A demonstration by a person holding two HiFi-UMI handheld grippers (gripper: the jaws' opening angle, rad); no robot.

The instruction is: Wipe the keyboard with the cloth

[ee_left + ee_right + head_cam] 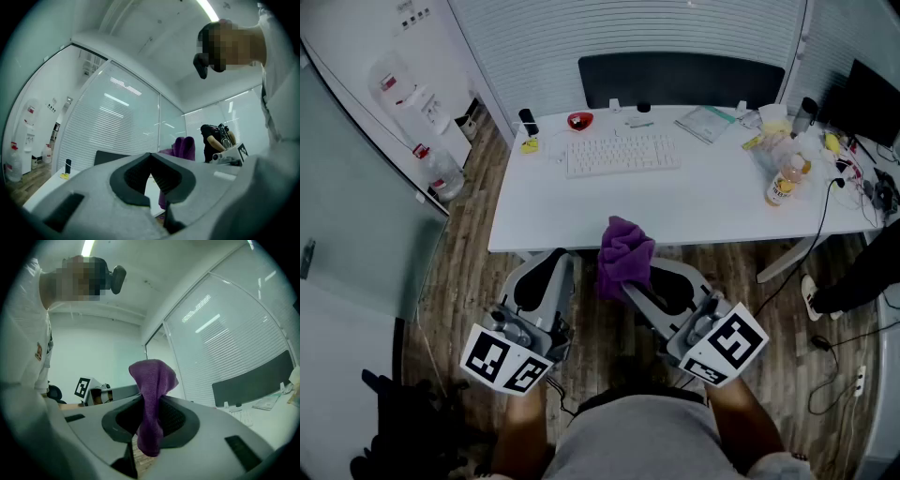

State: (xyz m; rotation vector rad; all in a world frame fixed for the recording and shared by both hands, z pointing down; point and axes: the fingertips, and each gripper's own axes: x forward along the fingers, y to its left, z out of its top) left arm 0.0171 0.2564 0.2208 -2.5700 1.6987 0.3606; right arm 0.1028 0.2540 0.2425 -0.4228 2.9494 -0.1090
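Note:
A white keyboard (622, 154) lies on the white desk (675, 202) near its far edge. Well short of it, before the desk's near edge, my right gripper (639, 275) is shut on a purple cloth (623, 255). In the right gripper view the cloth (152, 404) is pinched between the jaws, bunching above them and hanging below. My left gripper (558, 265) is beside it to the left, shut and empty; in the left gripper view its jaws (151, 161) meet with nothing between them, and the cloth (183, 147) shows beyond.
On the desk stand a red dish (579, 121), a dark cylinder (528, 122), a booklet (706, 123), and bottles and clutter (783, 178) at the right end. A black chair back (680, 80) is behind it. A water dispenser (417, 122) stands at left. Another person (216, 140) is in the room.

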